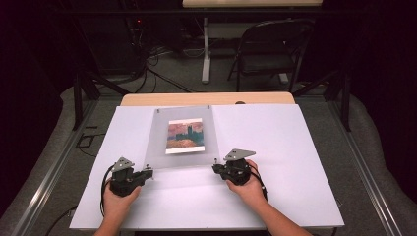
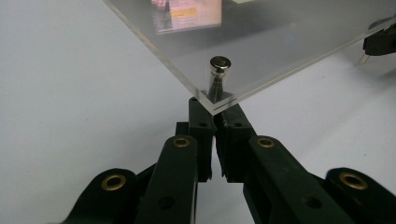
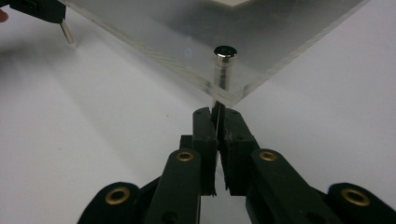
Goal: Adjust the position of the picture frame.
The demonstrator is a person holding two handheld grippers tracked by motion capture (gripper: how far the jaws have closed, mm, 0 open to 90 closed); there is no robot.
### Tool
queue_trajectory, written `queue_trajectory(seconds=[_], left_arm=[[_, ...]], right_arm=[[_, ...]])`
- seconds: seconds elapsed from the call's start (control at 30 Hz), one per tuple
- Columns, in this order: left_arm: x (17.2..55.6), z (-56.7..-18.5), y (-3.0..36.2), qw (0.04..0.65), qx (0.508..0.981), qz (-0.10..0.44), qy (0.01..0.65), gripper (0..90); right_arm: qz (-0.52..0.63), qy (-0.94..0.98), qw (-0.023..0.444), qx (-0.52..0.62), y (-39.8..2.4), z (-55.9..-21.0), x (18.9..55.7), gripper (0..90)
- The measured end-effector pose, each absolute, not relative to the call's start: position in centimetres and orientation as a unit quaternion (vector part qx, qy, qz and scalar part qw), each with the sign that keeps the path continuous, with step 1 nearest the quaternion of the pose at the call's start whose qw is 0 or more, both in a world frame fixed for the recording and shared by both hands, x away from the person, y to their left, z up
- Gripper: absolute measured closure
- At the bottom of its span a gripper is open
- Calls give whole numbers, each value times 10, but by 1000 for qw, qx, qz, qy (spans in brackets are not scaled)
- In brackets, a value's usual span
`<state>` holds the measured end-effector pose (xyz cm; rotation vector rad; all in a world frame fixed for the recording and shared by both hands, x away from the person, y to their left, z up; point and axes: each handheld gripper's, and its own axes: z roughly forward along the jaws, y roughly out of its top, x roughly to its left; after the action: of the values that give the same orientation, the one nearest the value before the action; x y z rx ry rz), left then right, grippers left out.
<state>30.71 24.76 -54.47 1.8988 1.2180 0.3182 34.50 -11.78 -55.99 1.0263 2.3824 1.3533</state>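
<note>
Under the clear panel's (image 1: 183,140) near corners, both grippers' fingers (image 2: 203,122) (image 3: 204,126) clamp its metal standoff pins (image 2: 219,74).

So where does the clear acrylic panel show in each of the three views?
High view: the panel lies mid-table over a small picture, with the left gripper and right gripper at its two near corners.
Left gripper view: the panel spans the top, its near corner just above the closed jaws.
Right gripper view: the panel spans the top, corner above the jaws.
Shared landmark: the metal corner studs.
</note>
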Motion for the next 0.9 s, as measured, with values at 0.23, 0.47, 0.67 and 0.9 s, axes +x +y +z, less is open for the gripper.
queue_trajectory(seconds=[0.23, 0.47, 0.67, 0.9], left_arm=[[305, -543, 239, 425, 760, 117, 477, 853], [303, -540, 227, 435, 762, 106, 467, 854], [305, -538, 215, 440, 768, 97, 455, 854], [308, -533, 197, 447, 772, 85, 443, 854]], right_arm=[[457, 809, 104, 355, -127, -555, 343, 856], [449, 811, 98, 361, -143, -548, 334, 856], [446, 810, 98, 368, -156, -543, 327, 856], [447, 802, 103, 383, -177, -539, 322, 856]])
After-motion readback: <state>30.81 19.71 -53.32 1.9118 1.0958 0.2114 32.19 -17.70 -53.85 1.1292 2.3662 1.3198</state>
